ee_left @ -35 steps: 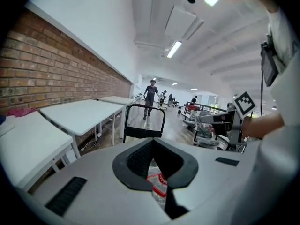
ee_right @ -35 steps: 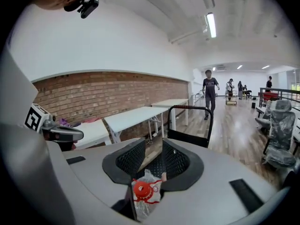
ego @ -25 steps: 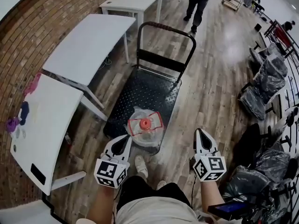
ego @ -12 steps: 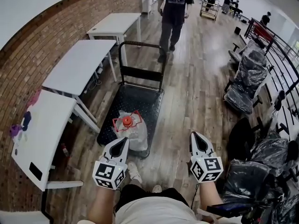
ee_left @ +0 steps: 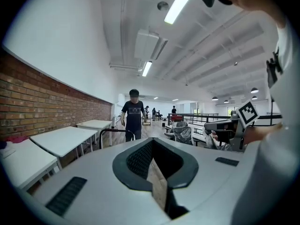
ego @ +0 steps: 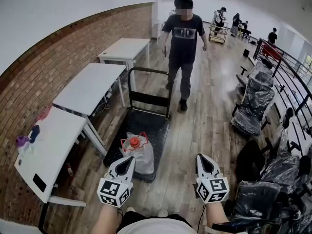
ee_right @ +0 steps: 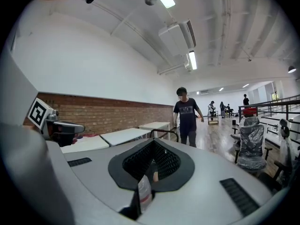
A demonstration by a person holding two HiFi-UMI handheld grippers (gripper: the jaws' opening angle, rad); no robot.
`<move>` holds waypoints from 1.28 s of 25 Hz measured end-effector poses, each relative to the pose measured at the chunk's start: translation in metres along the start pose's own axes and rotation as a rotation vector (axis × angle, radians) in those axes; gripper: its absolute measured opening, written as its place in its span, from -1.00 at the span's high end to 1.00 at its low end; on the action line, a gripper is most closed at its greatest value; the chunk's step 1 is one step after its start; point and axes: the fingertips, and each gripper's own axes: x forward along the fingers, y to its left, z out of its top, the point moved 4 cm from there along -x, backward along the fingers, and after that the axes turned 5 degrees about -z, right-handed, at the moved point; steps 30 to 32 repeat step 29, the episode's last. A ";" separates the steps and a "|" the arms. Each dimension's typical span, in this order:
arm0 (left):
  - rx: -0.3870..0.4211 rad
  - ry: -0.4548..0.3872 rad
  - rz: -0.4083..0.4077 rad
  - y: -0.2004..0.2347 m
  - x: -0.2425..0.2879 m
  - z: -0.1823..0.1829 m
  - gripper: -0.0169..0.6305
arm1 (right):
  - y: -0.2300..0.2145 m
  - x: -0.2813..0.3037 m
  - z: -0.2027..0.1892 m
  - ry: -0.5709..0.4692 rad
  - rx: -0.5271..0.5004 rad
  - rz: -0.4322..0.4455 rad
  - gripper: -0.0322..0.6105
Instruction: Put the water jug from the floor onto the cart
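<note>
1. Water jug (ego: 140,156): it sits on the cart (ego: 155,126), at the end of the black deck nearest the wearer. The body is clear and the red cap (ego: 134,142) faces up.
2. Cart: it stands on the wood floor (ego: 204,116), running lengthwise away from the wearer. Its push handle (ego: 150,71) is upright at the far end.
3. Left tongs (ego: 127,159): the jaws are pressed together to a point with nothing between them. They are held out in front of the wearer, with the tip beside the jug's left edge in the head view. Whether it touches cannot be told from there.
4. Right tongs (ego: 200,158): the jaws are fully closed and hold nothing. They are level with the left pair, off to the right of the cart and clear of the jug.
5. A person (ego: 184,43) in a dark T-shirt stands on the floor just beyond the cart handle, facing this way.
6. Three white tables stand in a row along the brick wall (ego: 58,52) to the left of the cart: the near table (ego: 48,150), the middle table (ego: 90,87) and the far table (ego: 126,48).
7. Small purple item (ego: 22,140) on the near table's left edge; too small to identify.
8. Chairs wrapped in plastic (ego: 253,106) are lined up on the right side.
</note>
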 end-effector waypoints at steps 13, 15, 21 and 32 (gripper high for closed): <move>0.013 -0.050 0.005 0.060 -0.055 0.015 0.95 | 0.077 0.004 0.027 -0.040 -0.072 -0.011 0.89; 0.013 -0.056 0.002 0.068 -0.060 0.016 0.95 | 0.086 0.003 0.028 -0.040 -0.077 -0.017 0.89; 0.014 -0.068 -0.017 0.077 -0.070 0.017 0.95 | 0.102 0.000 0.029 -0.037 -0.091 -0.029 0.89; 0.014 -0.065 -0.030 0.078 -0.070 0.015 0.95 | 0.105 0.001 0.027 -0.028 -0.093 -0.037 0.89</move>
